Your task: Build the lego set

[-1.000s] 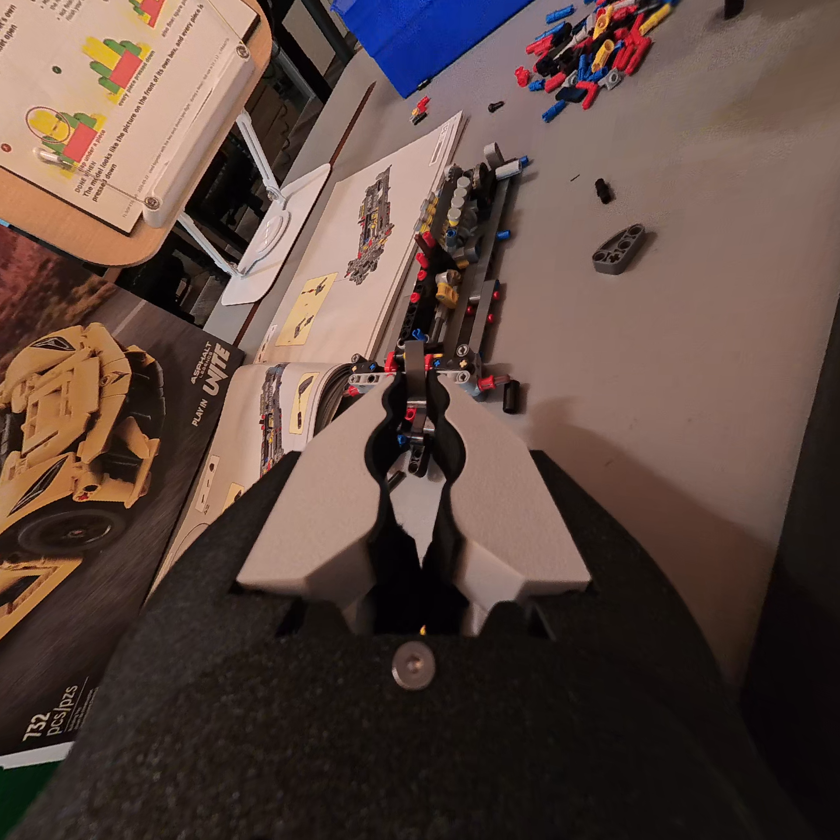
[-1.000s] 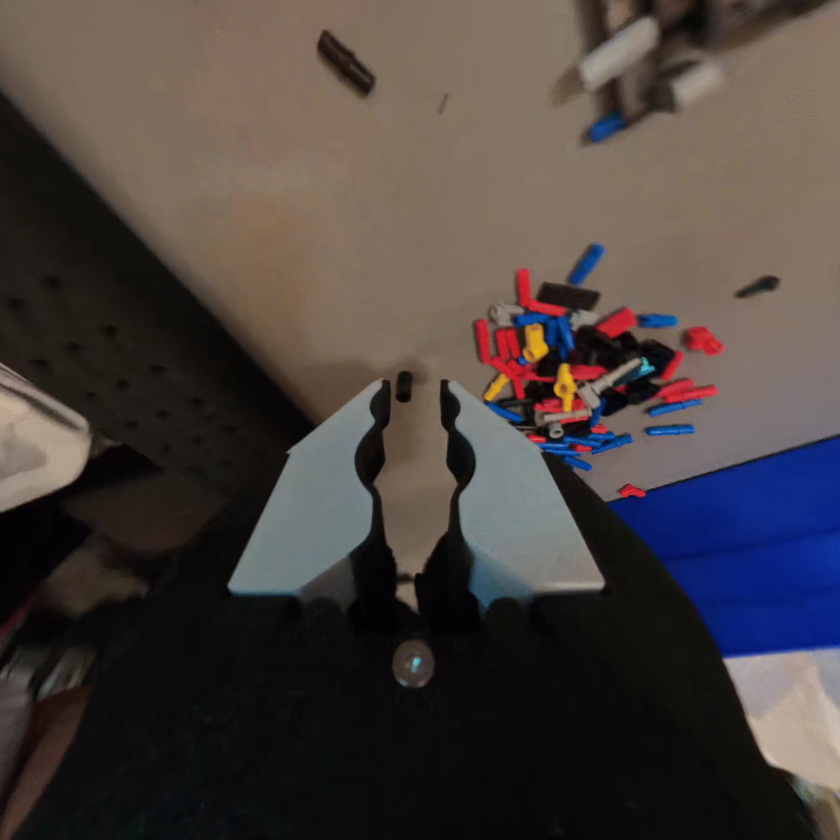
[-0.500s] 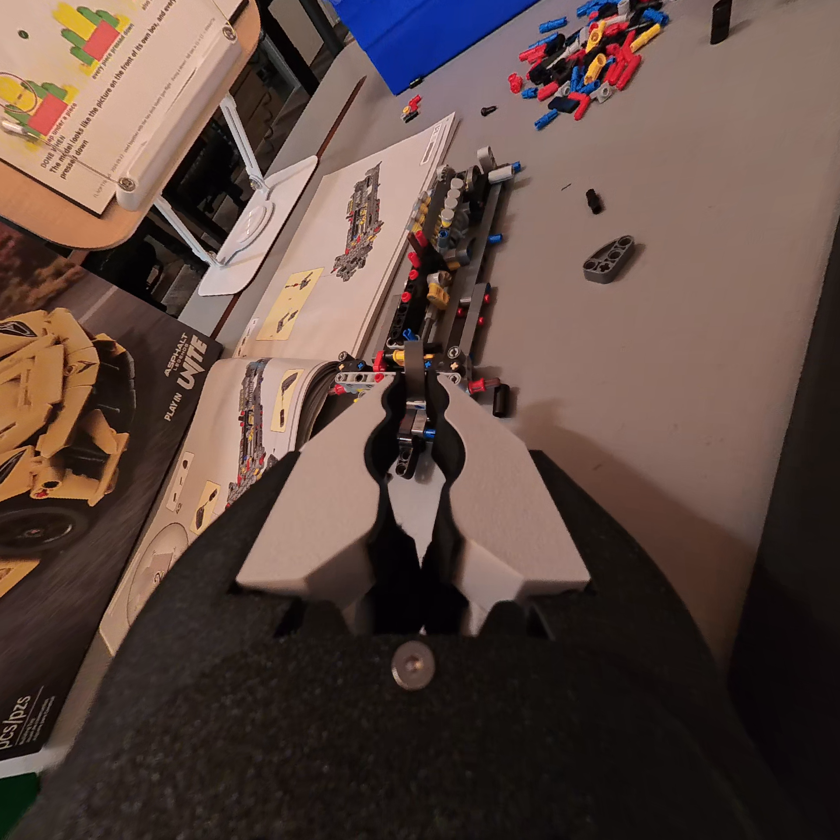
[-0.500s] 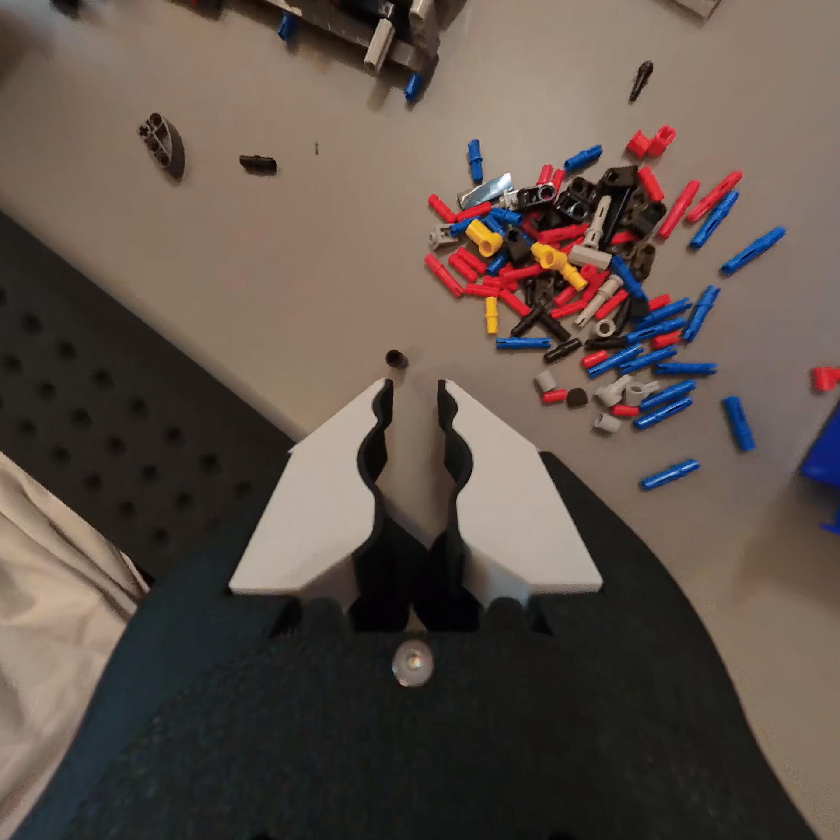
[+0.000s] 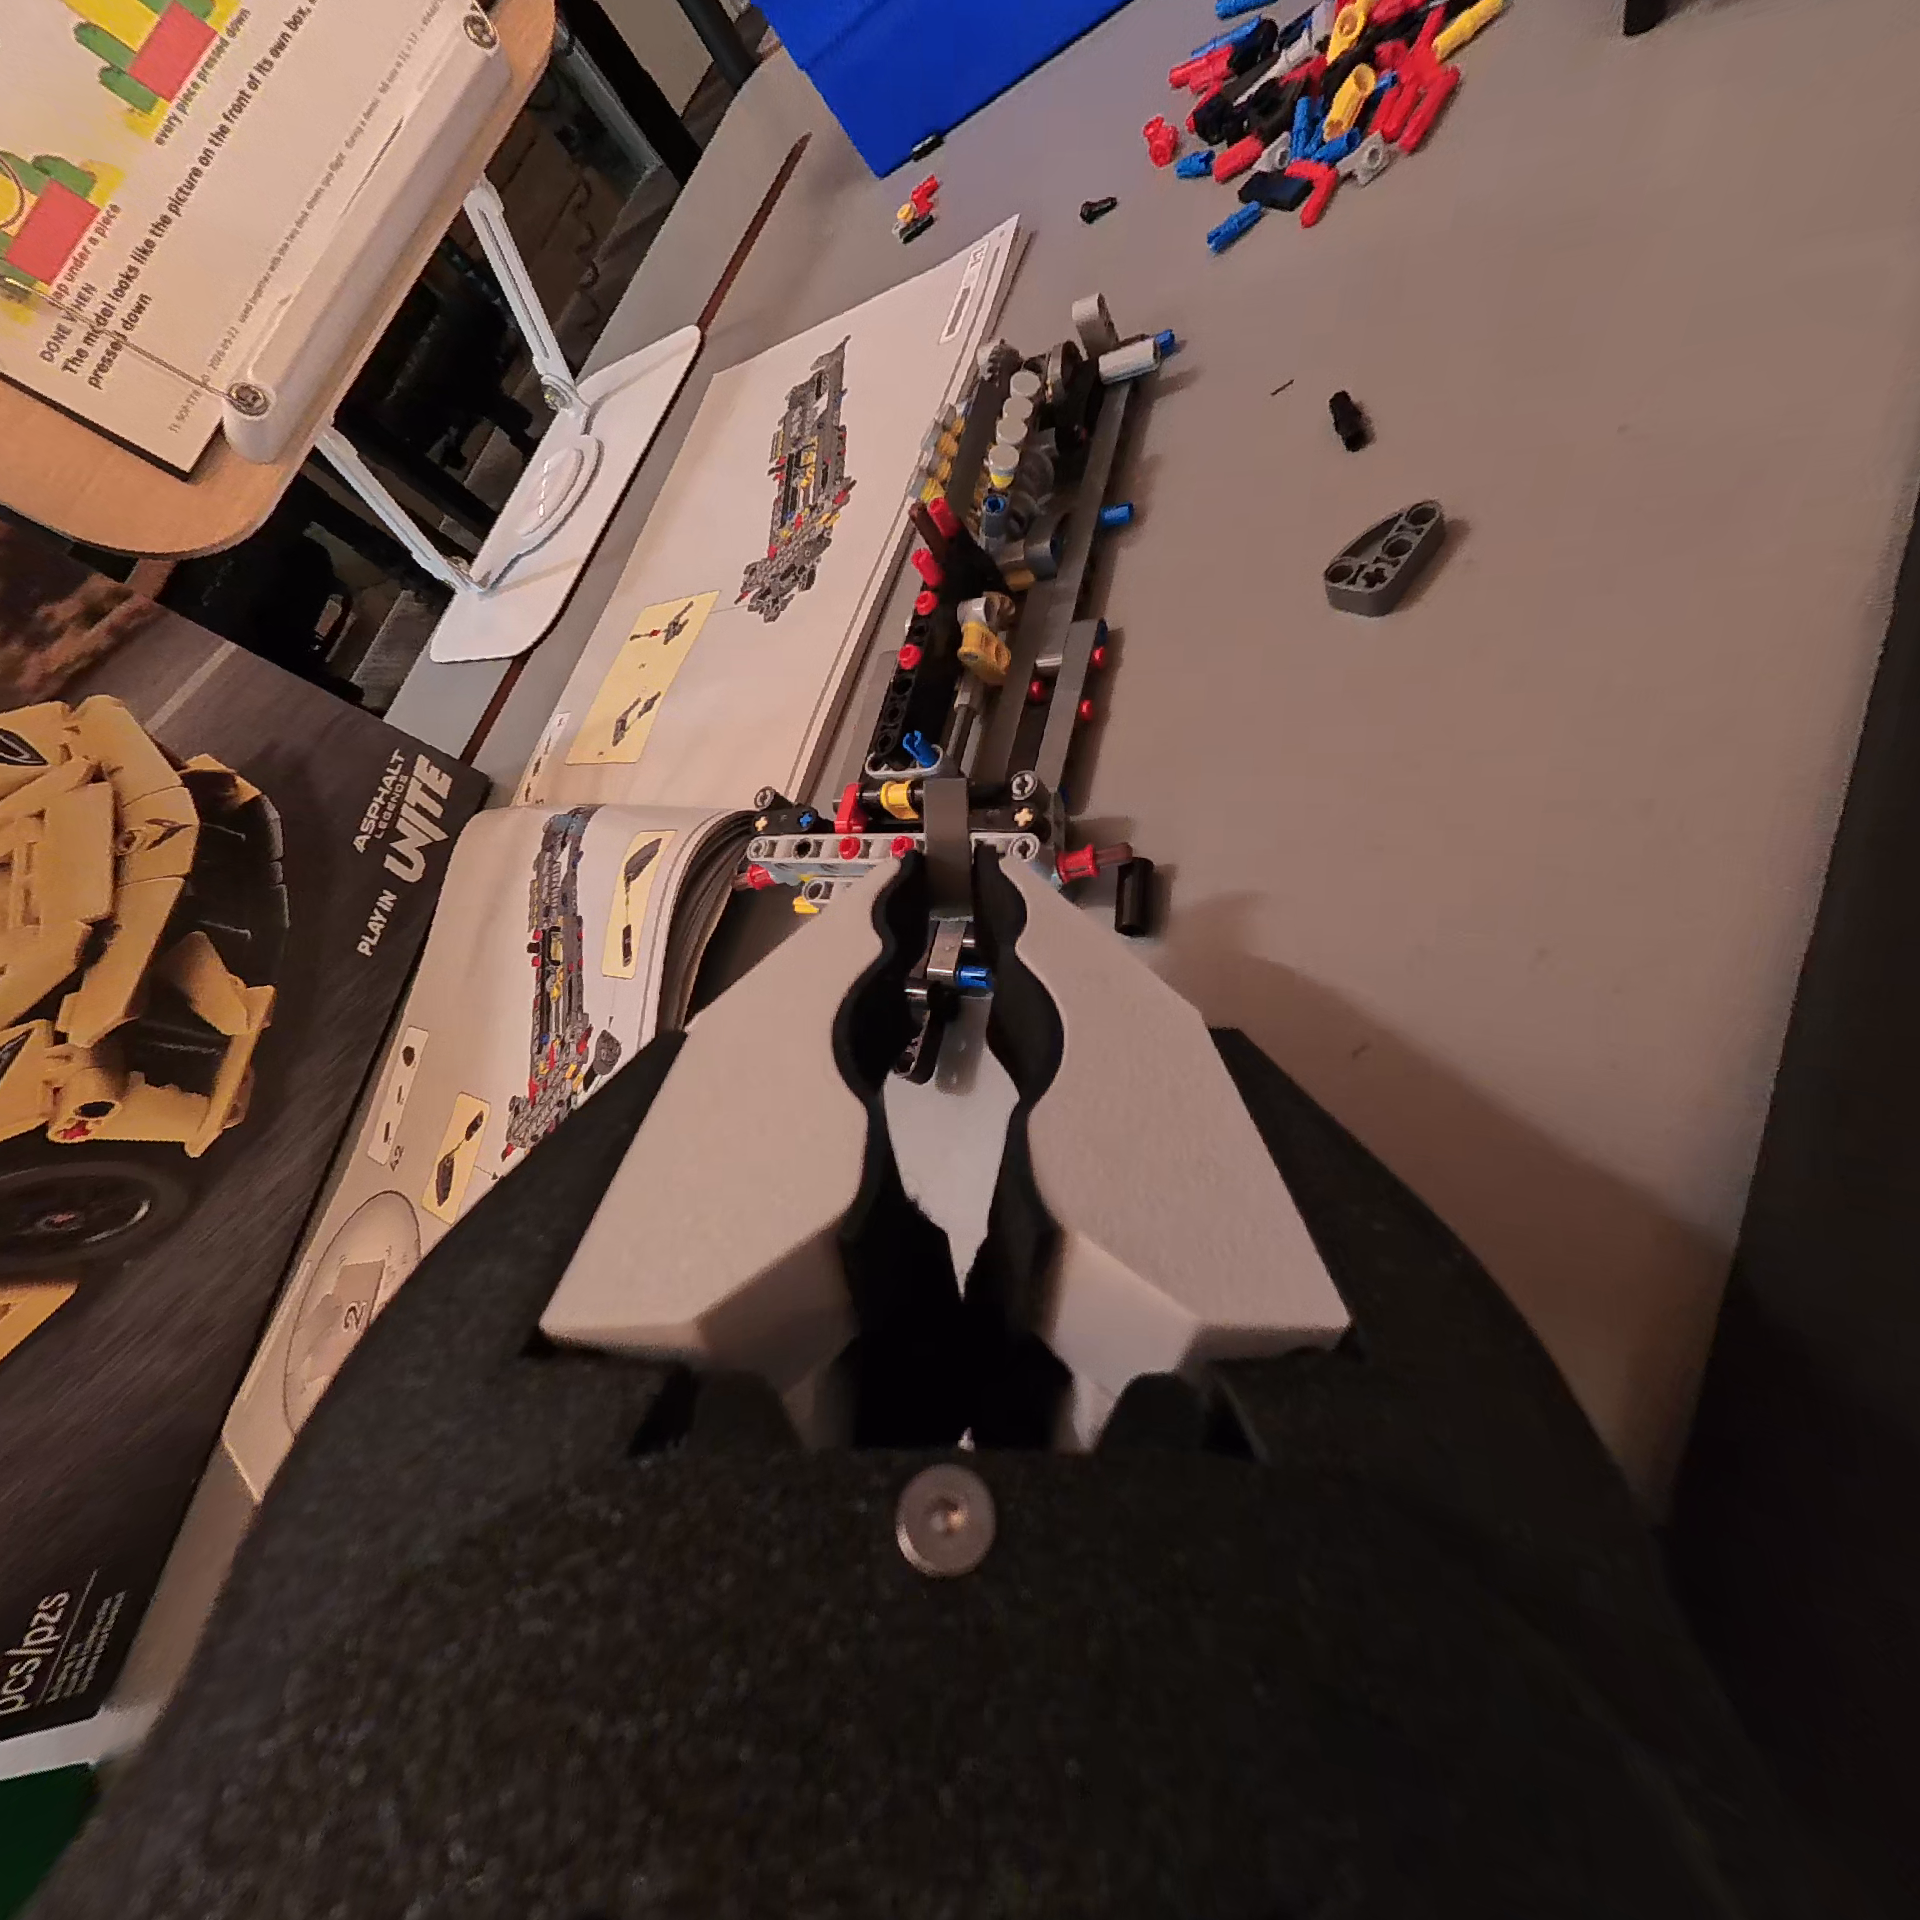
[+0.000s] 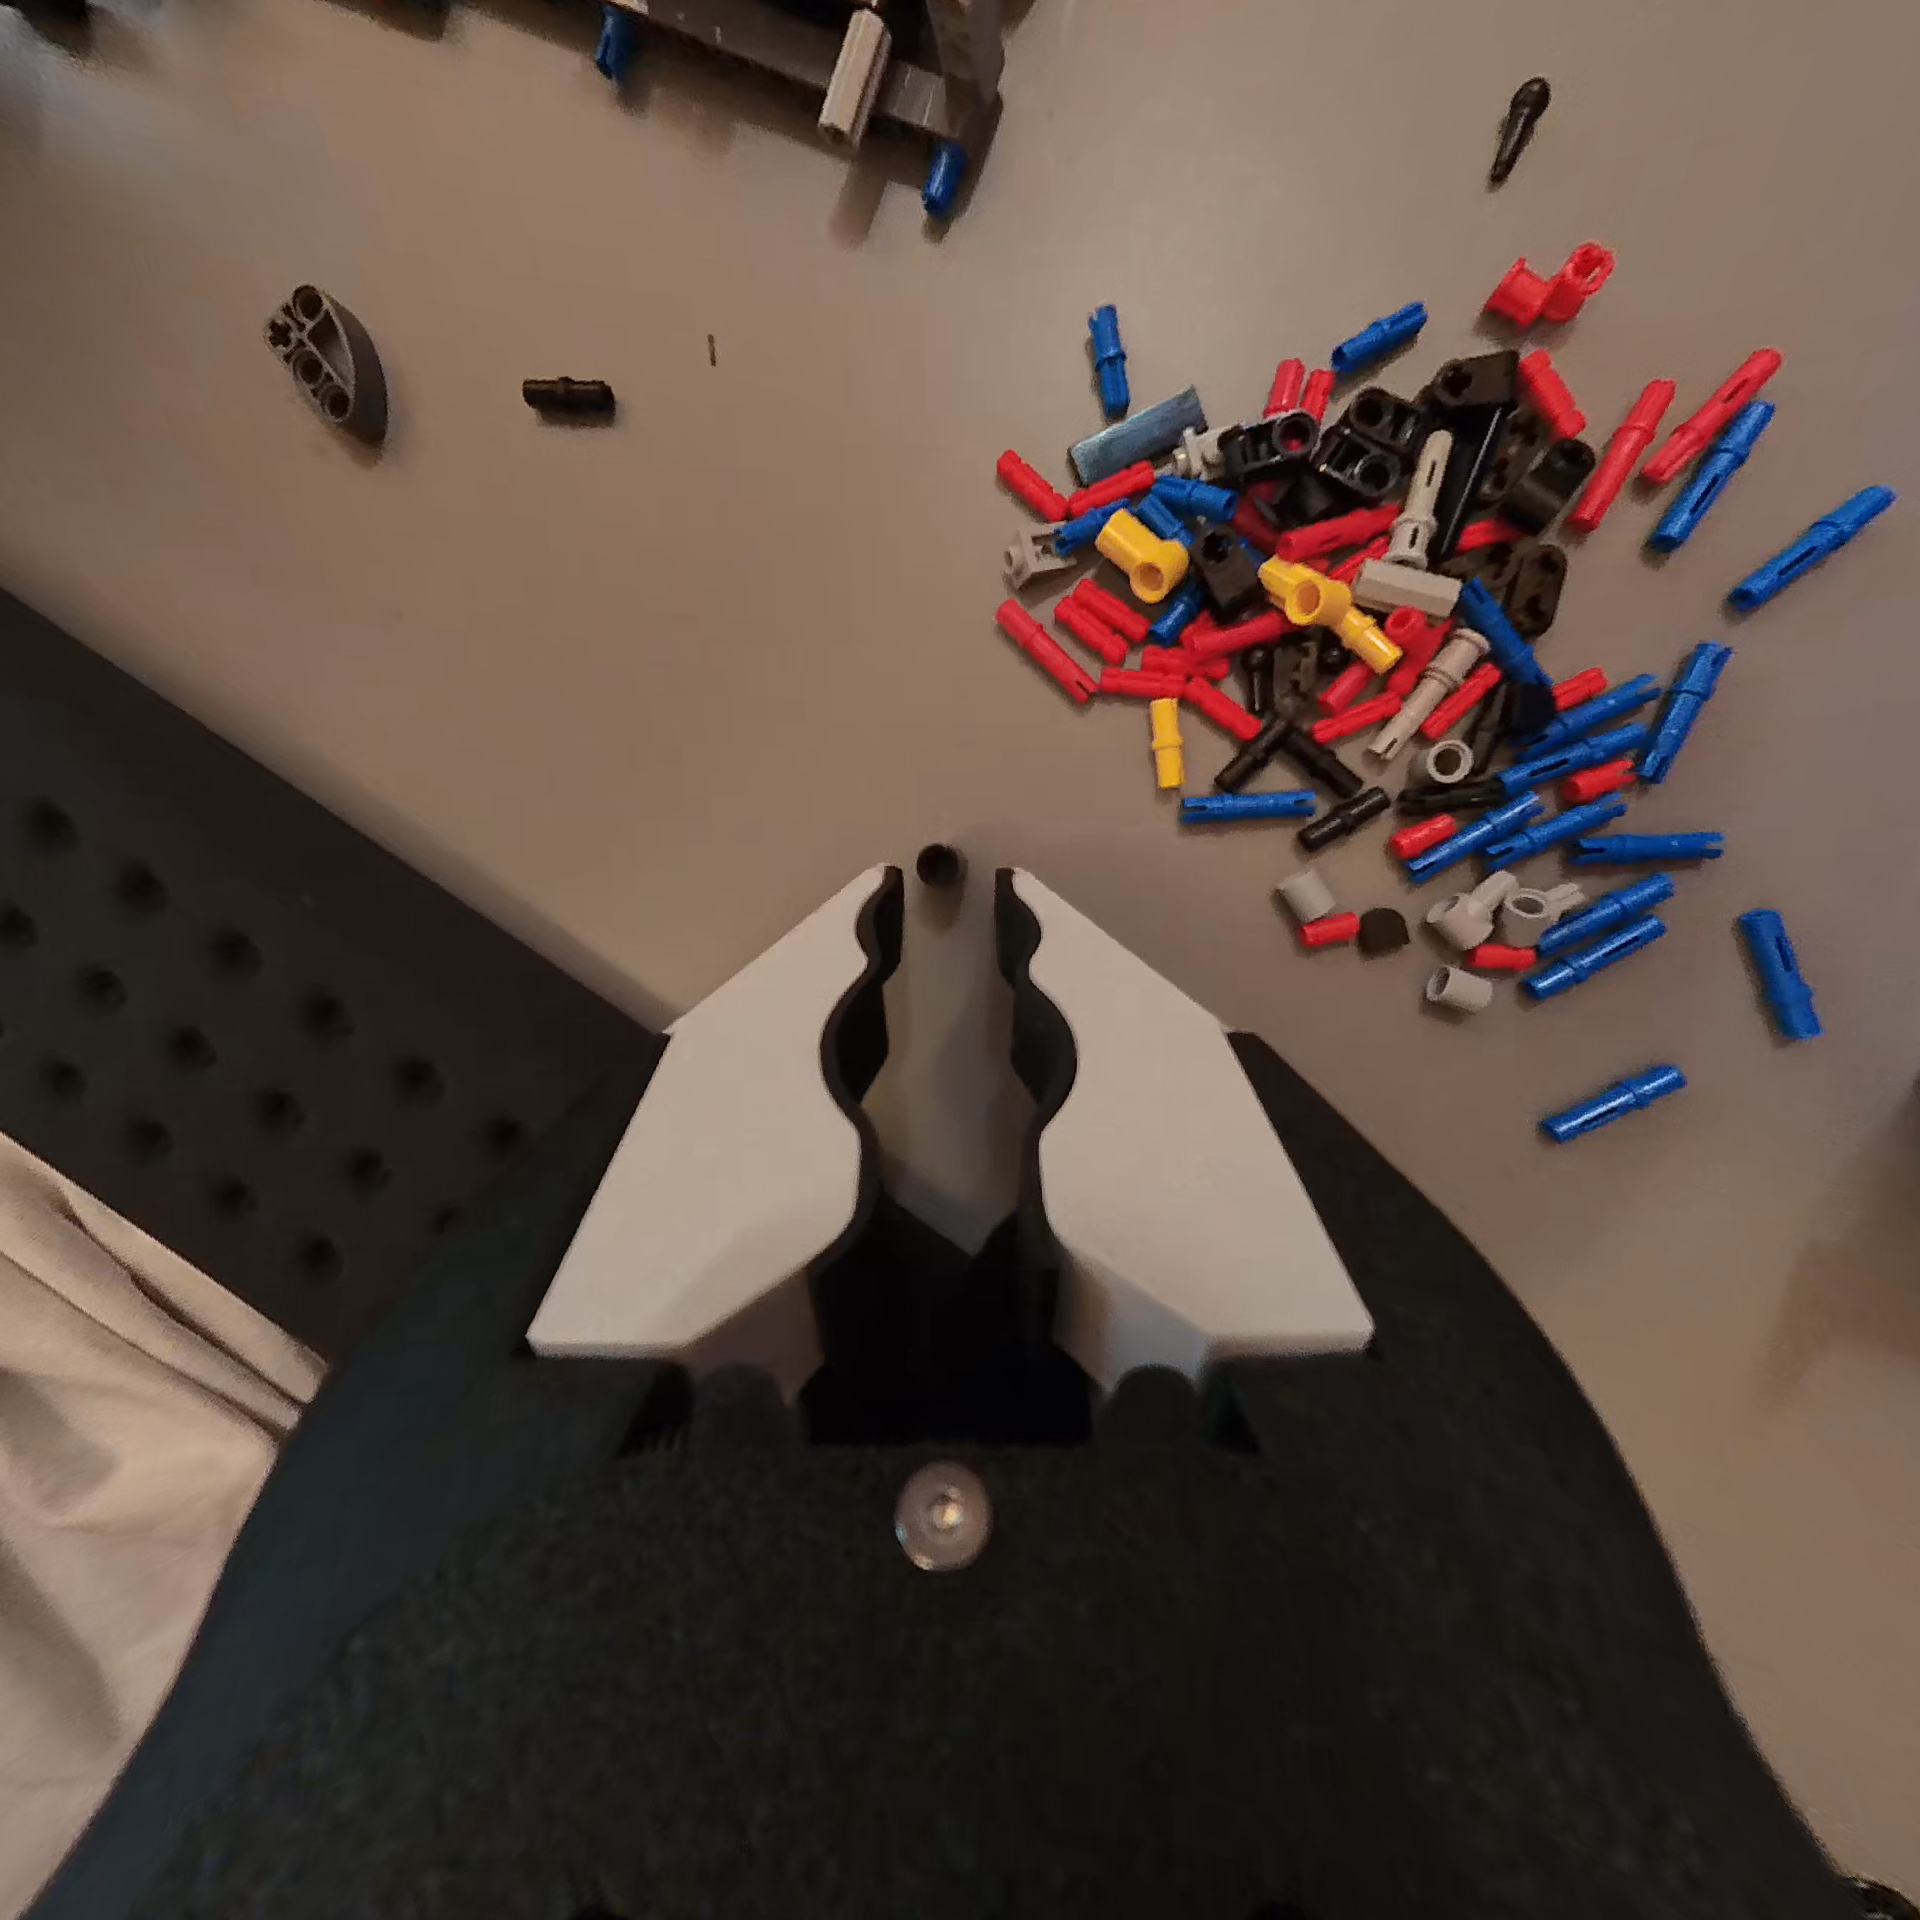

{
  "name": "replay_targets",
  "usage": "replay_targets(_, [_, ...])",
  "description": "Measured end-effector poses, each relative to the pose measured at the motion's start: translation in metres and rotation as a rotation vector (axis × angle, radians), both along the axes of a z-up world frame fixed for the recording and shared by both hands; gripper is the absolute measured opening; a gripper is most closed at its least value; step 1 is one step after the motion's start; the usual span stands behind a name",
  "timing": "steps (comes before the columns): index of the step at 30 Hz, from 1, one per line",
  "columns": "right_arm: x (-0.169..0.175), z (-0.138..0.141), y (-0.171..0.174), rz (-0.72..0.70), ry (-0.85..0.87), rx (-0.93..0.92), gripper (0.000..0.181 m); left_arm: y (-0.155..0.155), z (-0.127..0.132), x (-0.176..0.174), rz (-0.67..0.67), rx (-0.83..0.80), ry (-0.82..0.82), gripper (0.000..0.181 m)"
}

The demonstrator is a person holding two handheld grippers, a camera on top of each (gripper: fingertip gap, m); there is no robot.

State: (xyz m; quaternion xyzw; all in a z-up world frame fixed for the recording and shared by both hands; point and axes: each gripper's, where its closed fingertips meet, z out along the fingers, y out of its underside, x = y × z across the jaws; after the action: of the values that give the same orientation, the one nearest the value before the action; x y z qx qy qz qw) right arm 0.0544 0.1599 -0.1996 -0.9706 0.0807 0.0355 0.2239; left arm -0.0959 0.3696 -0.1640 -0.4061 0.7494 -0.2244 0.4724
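A long grey and black lego chassis (image 5: 1039, 582) with red, blue and yellow pins lies on the grey table, and its far end shows in the right wrist view (image 6: 862, 73). My left gripper (image 5: 948, 868) is shut on the dark grey beam at the chassis's near end. My right gripper (image 6: 945, 878) is open and points down at the table. A small black tube piece (image 6: 938, 864) stands between its fingertips without touching them. A pile of loose red, blue, black and yellow pins (image 6: 1403, 623) lies to the right of it and also shows in the left wrist view (image 5: 1309, 94).
An open instruction booklet (image 5: 748, 540) and the set's box (image 5: 156, 987) lie left of the chassis. A grey curved piece (image 5: 1387, 561) and black pin (image 5: 1349, 419) lie to its right, a black tube (image 5: 1135, 899) at its near end. A blue bin (image 5: 935, 62) stands behind. A black perforated board (image 6: 208, 987) borders the table. The grippers' ends are close to 25 cm from one another.
My right gripper swung from a slanted view to look down beside the pin pile, with the black tube still at its tips. My left gripper keeps its hold and shifted only slightly.
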Motion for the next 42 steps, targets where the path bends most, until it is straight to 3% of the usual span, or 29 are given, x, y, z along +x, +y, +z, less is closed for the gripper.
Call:
replay_targets(19, [-0.003,0.006,0.01,0.061,-0.034,0.012,0.006,-0.002,0.001,0.0,-0.009,-0.036,0.003,0.007])
replay_targets(23, [-0.032,0.05,0.052,0.335,-0.253,0.294,0.006,-0.012,0.013,0.0,-0.039,-0.229,-0.016,0.007])
replay_targets(28, [-0.112,0.103,0.123,0.711,-0.585,0.695,0.006,-0.02,0.033,-0.003,-0.088,-0.681,-0.001,0.007])
replay_targets(32, [-0.147,0.109,0.166,0.898,-0.848,0.759,0.006,-0.02,0.034,-0.007,-0.102,-0.845,0.038,0.007])
replay_targets(38, [-0.162,0.084,0.184,1.066,-0.961,0.697,0.006,-0.022,0.03,-0.009,-0.115,-0.87,0.077,0.007])
replay_targets(42, [-0.162,0.081,0.188,1.053,-0.981,0.688,0.006,-0.021,0.026,-0.009,-0.104,-0.877,0.094,0.007])
